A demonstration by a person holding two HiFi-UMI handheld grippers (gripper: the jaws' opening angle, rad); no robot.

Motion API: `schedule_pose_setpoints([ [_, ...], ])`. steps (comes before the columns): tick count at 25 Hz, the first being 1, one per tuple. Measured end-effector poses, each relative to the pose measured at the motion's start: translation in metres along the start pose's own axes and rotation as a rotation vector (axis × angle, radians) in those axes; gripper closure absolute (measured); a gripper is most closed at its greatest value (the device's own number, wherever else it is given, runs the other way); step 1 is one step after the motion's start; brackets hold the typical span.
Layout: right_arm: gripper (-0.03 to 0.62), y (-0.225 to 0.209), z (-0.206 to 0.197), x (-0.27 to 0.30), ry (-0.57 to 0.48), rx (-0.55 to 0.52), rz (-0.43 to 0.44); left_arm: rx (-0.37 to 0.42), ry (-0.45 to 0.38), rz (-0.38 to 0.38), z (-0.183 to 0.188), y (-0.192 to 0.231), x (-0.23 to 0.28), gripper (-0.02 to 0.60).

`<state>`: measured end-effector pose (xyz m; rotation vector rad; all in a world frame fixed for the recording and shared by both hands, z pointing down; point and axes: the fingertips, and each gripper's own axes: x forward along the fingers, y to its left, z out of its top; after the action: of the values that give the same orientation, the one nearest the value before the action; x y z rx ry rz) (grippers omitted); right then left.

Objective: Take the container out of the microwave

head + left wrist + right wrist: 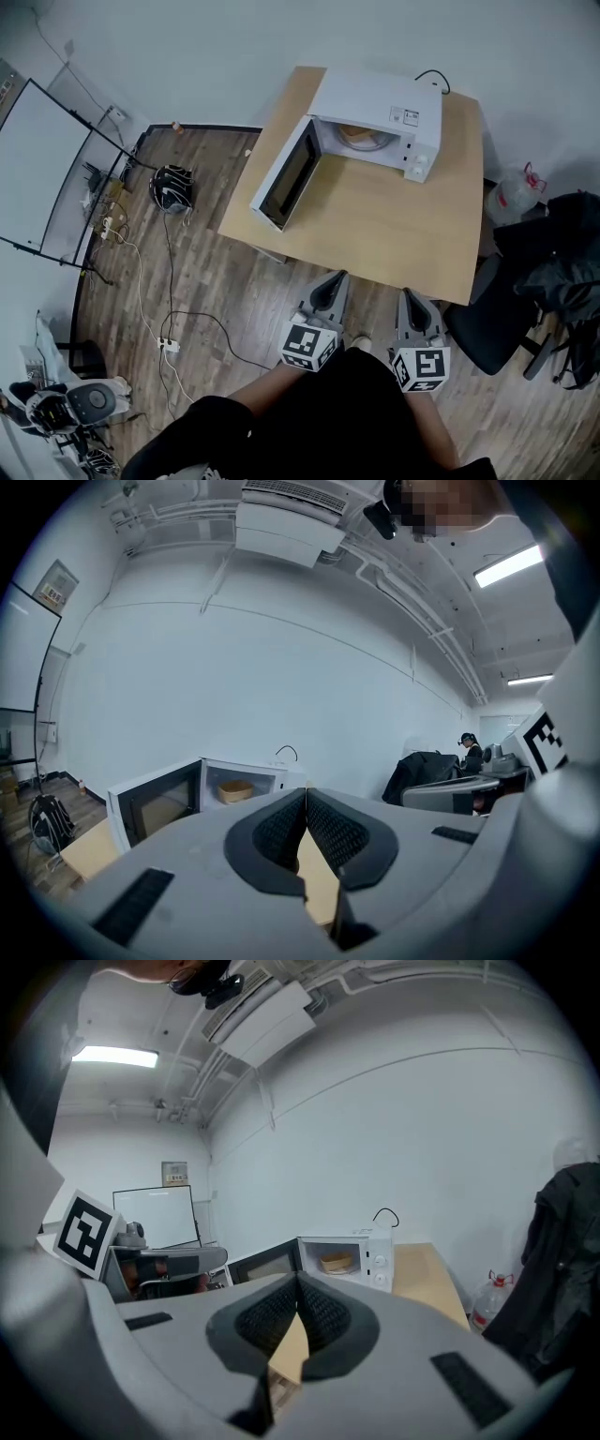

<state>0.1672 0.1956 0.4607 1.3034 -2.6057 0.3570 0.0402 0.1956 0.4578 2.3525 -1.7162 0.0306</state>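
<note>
Nearest up: left gripper (334, 279) and right gripper (411, 298), both pinched shut on nothing, well short of the table (375, 230). The container (361, 134) sits inside the open microwave (375, 101). It looks light and thin-walled, probably a bit flimsy, so I'd grab the near rim gently.

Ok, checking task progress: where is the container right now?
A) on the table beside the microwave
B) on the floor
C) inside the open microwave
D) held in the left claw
C: the container sits inside the microwave, whose door stands open.
</note>
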Motion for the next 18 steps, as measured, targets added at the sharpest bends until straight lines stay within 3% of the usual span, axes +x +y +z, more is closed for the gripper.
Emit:
schedule_pose_setpoints([
  [9, 0.536, -0.016, 0.038, 0.087, 0.016, -0.033, -0.021, -0.031, 0.015, -0.091, 0.015, 0.054, 0.080, 0.571],
  [18, 0.535, -0.038, 0.077, 0.170, 0.019, -0.002, -0.148, -0.046, 0.013, -0.145, 0.044, 0.137, 0.158, 0.569],
])
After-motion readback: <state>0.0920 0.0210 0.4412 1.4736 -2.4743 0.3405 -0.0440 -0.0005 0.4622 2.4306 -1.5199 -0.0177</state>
